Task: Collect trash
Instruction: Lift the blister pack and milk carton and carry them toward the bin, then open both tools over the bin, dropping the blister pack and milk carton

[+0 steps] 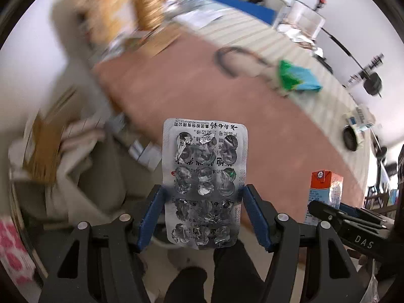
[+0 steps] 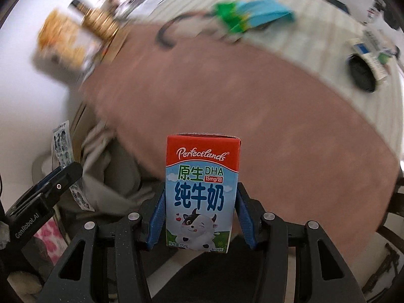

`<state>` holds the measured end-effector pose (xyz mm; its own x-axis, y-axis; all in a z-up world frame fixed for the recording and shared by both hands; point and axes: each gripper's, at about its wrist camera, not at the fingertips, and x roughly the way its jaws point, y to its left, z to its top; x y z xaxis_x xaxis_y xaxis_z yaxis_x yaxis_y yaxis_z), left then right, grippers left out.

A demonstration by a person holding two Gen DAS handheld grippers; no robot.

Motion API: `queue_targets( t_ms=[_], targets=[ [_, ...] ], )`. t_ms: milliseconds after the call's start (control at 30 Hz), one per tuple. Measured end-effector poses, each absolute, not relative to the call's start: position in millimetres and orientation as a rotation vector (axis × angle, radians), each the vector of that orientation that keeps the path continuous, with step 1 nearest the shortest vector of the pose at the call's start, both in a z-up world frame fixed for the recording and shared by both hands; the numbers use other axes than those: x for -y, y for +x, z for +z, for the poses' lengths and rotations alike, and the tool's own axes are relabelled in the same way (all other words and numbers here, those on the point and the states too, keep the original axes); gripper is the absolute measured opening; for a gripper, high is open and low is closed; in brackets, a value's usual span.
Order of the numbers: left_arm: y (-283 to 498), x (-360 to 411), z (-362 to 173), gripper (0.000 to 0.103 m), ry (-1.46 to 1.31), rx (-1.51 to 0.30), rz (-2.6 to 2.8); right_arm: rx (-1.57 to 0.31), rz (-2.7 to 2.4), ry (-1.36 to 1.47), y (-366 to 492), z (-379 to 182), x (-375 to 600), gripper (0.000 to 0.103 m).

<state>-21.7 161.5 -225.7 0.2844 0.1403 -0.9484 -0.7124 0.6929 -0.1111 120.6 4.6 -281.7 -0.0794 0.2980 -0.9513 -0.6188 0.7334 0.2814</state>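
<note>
Both views are pretty smeared, but the big round worktop (image 1: 202,96) with its reddish-brown mat and pale striped edge sits right behind both sets of tongs. On it there's a crumpled green and blue wrapper (image 1: 298,77), a dark looped cord (image 1: 232,60), a black roll of tape (image 1: 352,137) near the right rim, and a clear plastic tub (image 1: 306,19) at the far side; can't tell what's inside it. Some blurry orange-yellow boxes (image 2: 65,41) stand at the far left, with a heap of beige cloth (image 2: 111,176) below the rim. The left tongs (image 1: 203,217) are clamped on a used silver foil blister pack (image 1: 204,181), pockets all burst, held up in front of the worktop; its Chinese print is upside down and mostly unreadable. The right tongs (image 2: 199,217) squeeze a small red and light-blue milk carton (image 2: 202,189), upright, reading "Perfectlands", "DHA", "15mg" and "125ml", with a cartoon cow.
</note>
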Motion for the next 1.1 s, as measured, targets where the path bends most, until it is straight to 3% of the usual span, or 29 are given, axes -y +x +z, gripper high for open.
queue_targets(
  t_ms=[100,333,633,667,800,867,967,1000,1100],
  targets=[
    [-71.9,-178.6,-263.5,0.062,-0.675,-1.208,0.664,-1.502,0.824,-0.356,65.4,-316.2,-23.9,0.053],
    [-155.9,-207.7,-408.4,0.062,-0.929,-1.354,0.702,-1.576,0.865,-0.526,-17.7,-431.2,-58.0,0.053],
    [-191.7,-220.6,-598.6,0.063,-1.171,-1.415,0.659,-1.652,0.849,-0.612,-34.9,-609.7,-70.7,0.053],
    [-192.4,-221.2,-613.6,0.065,-1.178,-1.424,0.658,-1.654,0.852,-0.616,-35.2,-623.6,-72.6,0.053],
    [-196.0,-224.8,-659.9,0.098,-1.196,-1.413,0.665,-1.679,0.893,-0.638,-36.6,-686.5,-77.0,0.054],
    [-197.3,-224.8,-674.1,0.099,-1.173,-1.433,0.694,-1.696,0.907,-0.639,-34.6,-704.0,-79.6,0.056],
    [-203.8,-223.0,-682.2,0.099,-1.121,-1.452,0.738,-1.705,0.912,-0.660,-38.9,-730.1,-78.9,0.094],
    [-205.8,-222.4,-683.2,0.099,-1.099,-1.456,0.757,-1.693,0.905,-0.679,-39.5,-735.1,-80.2,0.099],
    [-210.4,-220.0,-681.5,0.099,-1.010,-1.470,0.827,-1.651,0.867,-0.734,-43.9,-737.8,-86.2,0.099]
  ],
)
